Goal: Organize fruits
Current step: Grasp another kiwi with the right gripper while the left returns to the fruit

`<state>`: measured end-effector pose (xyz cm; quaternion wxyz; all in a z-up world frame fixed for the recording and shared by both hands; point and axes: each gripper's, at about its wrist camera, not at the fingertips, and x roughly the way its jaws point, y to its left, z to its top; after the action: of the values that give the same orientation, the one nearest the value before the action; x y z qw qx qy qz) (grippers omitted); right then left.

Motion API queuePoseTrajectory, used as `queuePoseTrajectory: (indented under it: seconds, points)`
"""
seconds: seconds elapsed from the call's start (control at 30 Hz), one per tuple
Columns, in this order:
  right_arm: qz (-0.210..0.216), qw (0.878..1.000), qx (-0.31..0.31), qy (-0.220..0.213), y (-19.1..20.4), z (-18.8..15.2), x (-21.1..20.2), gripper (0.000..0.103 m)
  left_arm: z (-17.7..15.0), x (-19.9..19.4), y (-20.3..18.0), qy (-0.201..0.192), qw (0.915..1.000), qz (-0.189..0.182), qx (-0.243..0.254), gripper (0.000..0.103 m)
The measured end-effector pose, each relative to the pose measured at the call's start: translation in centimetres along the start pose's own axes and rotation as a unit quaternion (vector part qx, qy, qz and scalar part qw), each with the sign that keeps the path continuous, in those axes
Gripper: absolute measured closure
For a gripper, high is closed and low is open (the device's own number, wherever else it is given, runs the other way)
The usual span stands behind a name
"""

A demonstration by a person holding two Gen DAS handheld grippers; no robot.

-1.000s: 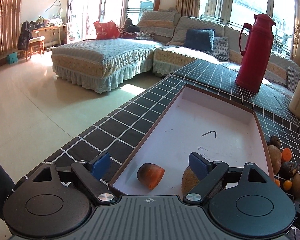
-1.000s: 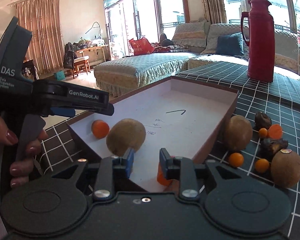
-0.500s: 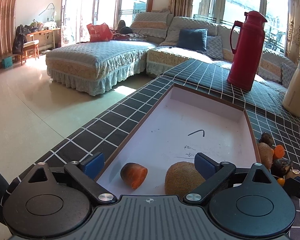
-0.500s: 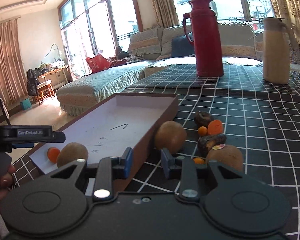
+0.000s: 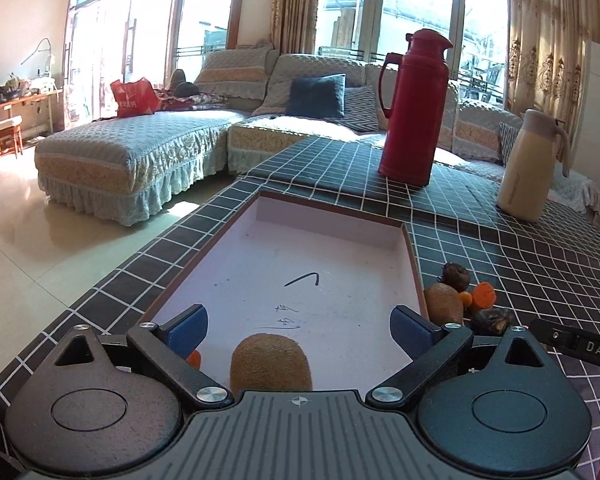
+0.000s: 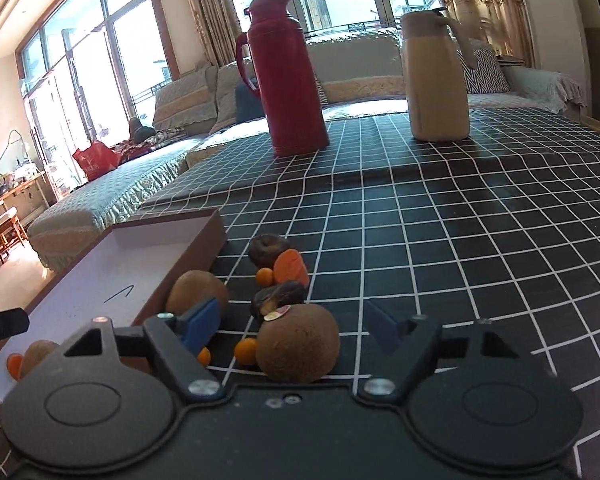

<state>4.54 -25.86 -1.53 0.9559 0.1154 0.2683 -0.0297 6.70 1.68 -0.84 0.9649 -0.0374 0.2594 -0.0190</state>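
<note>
A shallow brown box with a pale pink floor (image 5: pixel 340 256) lies on the checked tablecloth. In it, near its front end, lie a brown kiwi (image 5: pixel 271 366) and an orange piece (image 5: pixel 195 359). My left gripper (image 5: pixel 300 326) is open above the kiwi, not touching it. My right gripper (image 6: pixel 296 326) is open, its fingers on either side of a large brown kiwi with a sticker (image 6: pixel 298 348) on the table beside the box (image 6: pixel 172 256). Around it lie another kiwi (image 6: pixel 196 292), small oranges (image 6: pixel 246 350), dark wrinkled fruits (image 6: pixel 278 298) and an orange slice (image 6: pixel 290 266).
A red thermos (image 6: pixel 286 76) and a beige jug (image 6: pixel 434 80) stand at the back of the table. The table's left edge runs close beside the box, with the floor and sofa (image 5: pixel 140 148) beyond. Bare tablecloth (image 6: pixel 480 240) lies right of the fruit pile.
My right gripper swung right from the box to the fruit pile and opened around the stickered kiwi. My left gripper opened wider and drew back from the kiwi in the box.
</note>
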Motion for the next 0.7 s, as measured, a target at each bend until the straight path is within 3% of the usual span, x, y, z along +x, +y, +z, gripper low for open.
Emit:
queuePoseTrajectory:
  seconds: [0.07, 0.3, 0.53, 0.7]
  points:
    - [0.004, 1.000, 0.011, 0.014, -0.4, -0.1, 0.8, 0.024, 0.0, -0.1, -0.6, 0.002, 0.9999, -0.015, 0.003, 0.006]
    - [0.015, 0.999, 0.008, 0.050, -0.1, -0.5, 2.7, 0.045, -0.3, -0.7, -2.1, 0.000, 0.9990, -0.035, 0.029, 0.006]
    - [0.009, 0.998, 0.002, 0.060, 0.2, -0.8, 3.0, 0.048, -0.4, -1.1, -3.2, -0.002, 0.9975, -0.056, 0.042, 0.006]
    - [-0.036, 0.998, 0.019, 0.056, -1.3, -0.6, 2.2, 0.048, -0.8, -1.6, -4.9, -0.008, 0.9948, -0.071, 0.073, 0.006]
